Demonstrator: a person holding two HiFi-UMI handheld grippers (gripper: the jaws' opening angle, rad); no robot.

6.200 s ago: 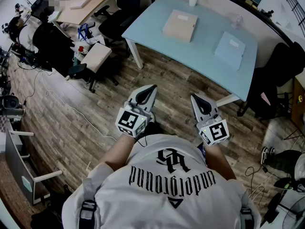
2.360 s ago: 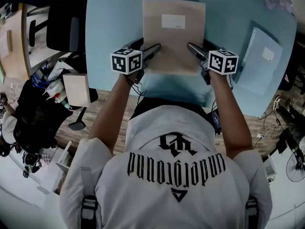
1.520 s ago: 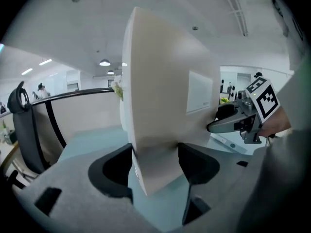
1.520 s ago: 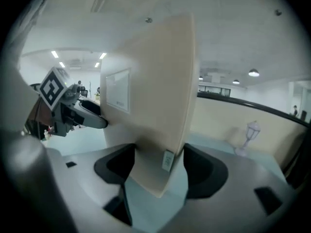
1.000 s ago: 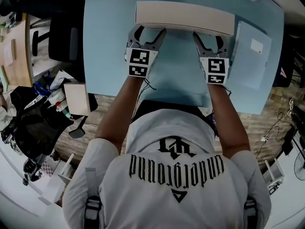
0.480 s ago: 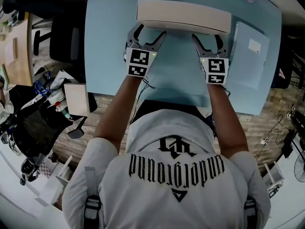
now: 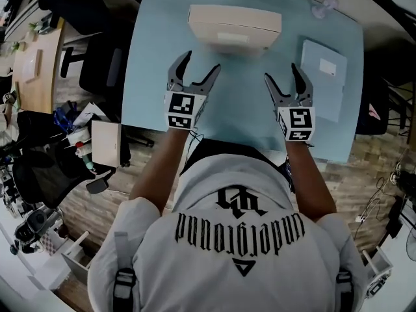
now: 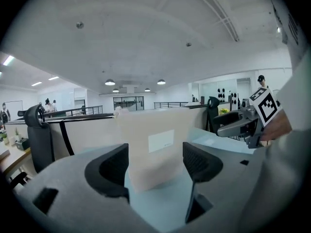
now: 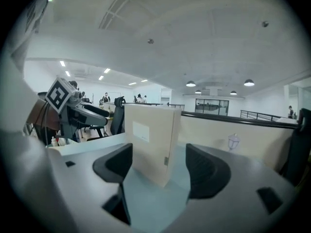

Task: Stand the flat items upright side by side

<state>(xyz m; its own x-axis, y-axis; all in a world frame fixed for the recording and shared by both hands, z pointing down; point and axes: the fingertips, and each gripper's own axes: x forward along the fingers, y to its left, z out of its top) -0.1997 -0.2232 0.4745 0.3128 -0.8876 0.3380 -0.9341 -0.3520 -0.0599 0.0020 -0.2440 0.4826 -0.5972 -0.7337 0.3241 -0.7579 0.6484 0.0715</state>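
The blue folder (image 7: 323,77) is lying flat by the table's (image 7: 240,109) right edge, probably nearest the right gripper (image 7: 282,74). Its wide jaws are holding nothing.

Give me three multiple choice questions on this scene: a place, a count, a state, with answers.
1. Where is the blue folder relative to the beige box?
A) on the table, to the person's right of it
B) on top of it
C) on the floor
2. How many of these two items stand upright?
A) none
B) one
C) two
3. How are the left gripper and right gripper?
A) both open, empty
B) both clamped on the box
C) both shut
Answers: 1 A, it lies flat at the table's right; 2 B, only the box stands on edge; 3 A, jaws apart, box beyond them.
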